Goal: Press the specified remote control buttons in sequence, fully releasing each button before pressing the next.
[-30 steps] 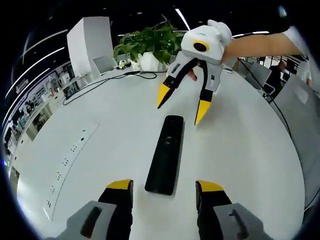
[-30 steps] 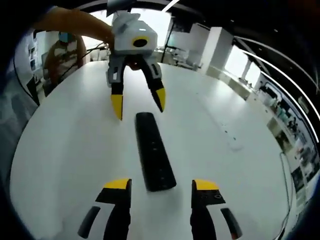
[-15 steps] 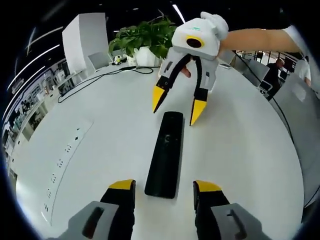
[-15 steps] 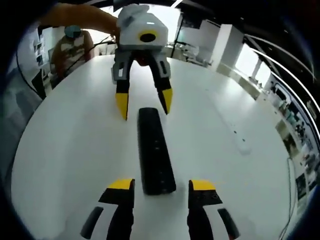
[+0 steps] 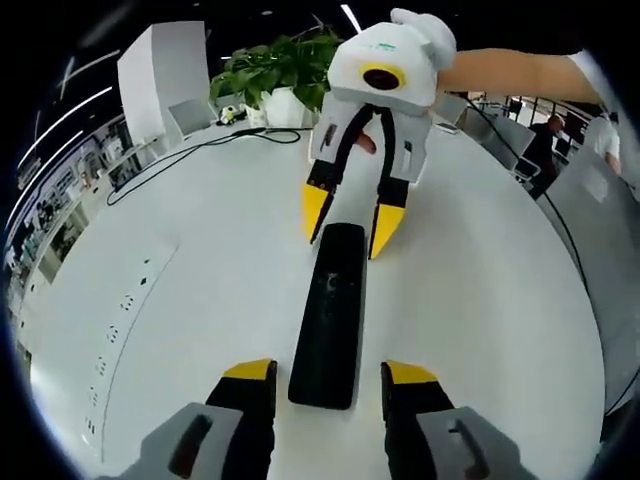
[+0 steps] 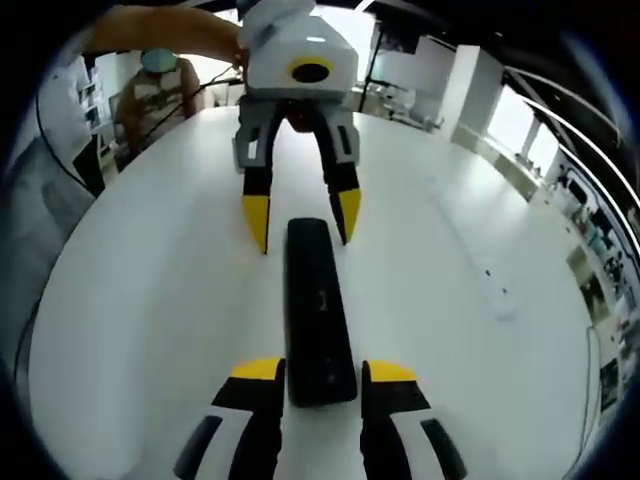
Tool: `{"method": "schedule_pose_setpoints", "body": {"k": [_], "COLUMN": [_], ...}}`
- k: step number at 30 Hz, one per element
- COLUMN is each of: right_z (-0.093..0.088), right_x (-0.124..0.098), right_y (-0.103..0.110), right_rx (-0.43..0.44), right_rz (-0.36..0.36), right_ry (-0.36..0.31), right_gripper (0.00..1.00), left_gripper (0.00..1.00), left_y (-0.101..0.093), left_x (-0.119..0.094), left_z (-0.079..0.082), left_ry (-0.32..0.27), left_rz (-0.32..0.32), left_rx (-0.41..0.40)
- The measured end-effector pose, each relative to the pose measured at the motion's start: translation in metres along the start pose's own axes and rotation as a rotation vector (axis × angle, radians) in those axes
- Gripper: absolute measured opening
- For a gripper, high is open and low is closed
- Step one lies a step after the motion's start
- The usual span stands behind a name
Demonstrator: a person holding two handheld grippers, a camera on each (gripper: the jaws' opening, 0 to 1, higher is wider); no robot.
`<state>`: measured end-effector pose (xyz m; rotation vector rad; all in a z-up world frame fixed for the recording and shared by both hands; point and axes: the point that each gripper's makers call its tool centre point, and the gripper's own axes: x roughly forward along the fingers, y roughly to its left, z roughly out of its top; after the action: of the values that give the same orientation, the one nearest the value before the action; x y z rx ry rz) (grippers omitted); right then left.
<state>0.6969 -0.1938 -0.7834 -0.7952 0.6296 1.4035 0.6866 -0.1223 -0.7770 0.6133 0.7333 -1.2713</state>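
- So, the white table [image 5: 180, 300] is the biggest thing I see from both grippers; it is round-edged and bare around the work, with a row of small marks along one side in my left gripper view.
- Beyond its far edge, my left gripper view has a white pillar [image 5: 160, 75] and a leafy green plant [image 5: 275, 70] in a white pot; a black cable [image 5: 215, 145] trails across the table from there.
- My right gripper [image 5: 345, 220] comes into the left gripper view from the far side, jaws parted, yellow tips on either side of the remote's far end; whether they touch it I cannot tell.
- My left gripper [image 5: 325, 375] is released too; its tips flank the remote's near end.
- The black remote [image 5: 330, 310] lies flat and lengthwise between both pairs of jaws; in the right gripper view [image 6: 318, 310] it sits the same way.
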Motion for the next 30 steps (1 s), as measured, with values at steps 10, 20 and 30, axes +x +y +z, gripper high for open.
{"method": "schedule_pose_setpoints", "body": {"k": [10,20,30], "right_z": [0.002,0.002,0.003], "right_x": [-0.001,-0.002,-0.006], "right_y": [0.006,0.007,0.016], "right_rx": [0.040,0.067,0.069], "right_rz": [0.041,0.050,0.040], "right_ry": [0.022,0.052,0.052], "right_gripper": [0.22,0.20,0.19], "left_gripper": [0.27,0.24,0.24], "left_y": [0.006,0.012,0.013], "left_x": [0.006,0.003,-0.005], "left_z": [-0.002,-0.002,0.002], "left_ry": [0.029,0.048,0.050], "left_rz": [-0.012,-0.009,0.003], "left_rx": [0.000,-0.002,0.022]}}
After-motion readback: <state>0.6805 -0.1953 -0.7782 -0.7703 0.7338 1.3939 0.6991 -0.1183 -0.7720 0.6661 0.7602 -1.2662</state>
